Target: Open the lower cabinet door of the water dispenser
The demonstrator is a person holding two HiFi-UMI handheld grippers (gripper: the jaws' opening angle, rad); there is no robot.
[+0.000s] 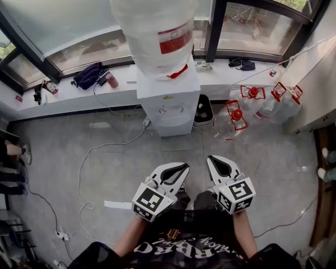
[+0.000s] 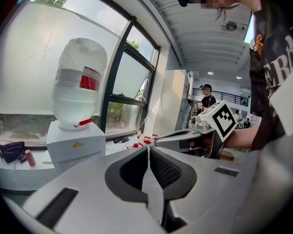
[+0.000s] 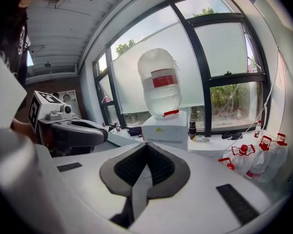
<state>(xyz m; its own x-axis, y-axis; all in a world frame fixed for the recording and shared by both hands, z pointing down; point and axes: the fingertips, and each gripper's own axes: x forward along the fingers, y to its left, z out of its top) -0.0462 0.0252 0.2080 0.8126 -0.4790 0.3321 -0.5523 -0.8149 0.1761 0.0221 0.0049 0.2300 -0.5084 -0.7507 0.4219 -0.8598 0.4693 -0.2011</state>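
- Water dispenser (image 1: 168, 102) stood straight ahead of both grippers and well apart from them. Its lower cabinet door (image 1: 175, 126) was the bottom part of the white front that faced the person.
- Nearest the person, the left gripper (image 1: 179, 170) and the right gripper (image 1: 214, 162) were held side by side, low over the grey floor (image 1: 257, 172). Each had its jaws pressed together on nothing.
- The right gripper's tips sat slightly further forward. In its own view the dispenser lay dead ahead, just above the jaw tips; in the left gripper view it lay off to the left.
- The door probably stood upright with its long axis vertical. Its handle and hinge side could not be made out.
- Bare floor lay between the grippers and the door. A white cable (image 1: 95, 150) looped to the left, out of the direct line.
- A dark container (image 1: 203, 110) stood just to the right of the dispenser. Red-capped water jugs (image 1: 252, 102) stood further right.
- A large water bottle (image 1: 154, 21) sat upside down on top of the dispenser.
- Behind it ran the window sill (image 1: 61, 102), with a dark bag (image 1: 89, 74) lying on it.
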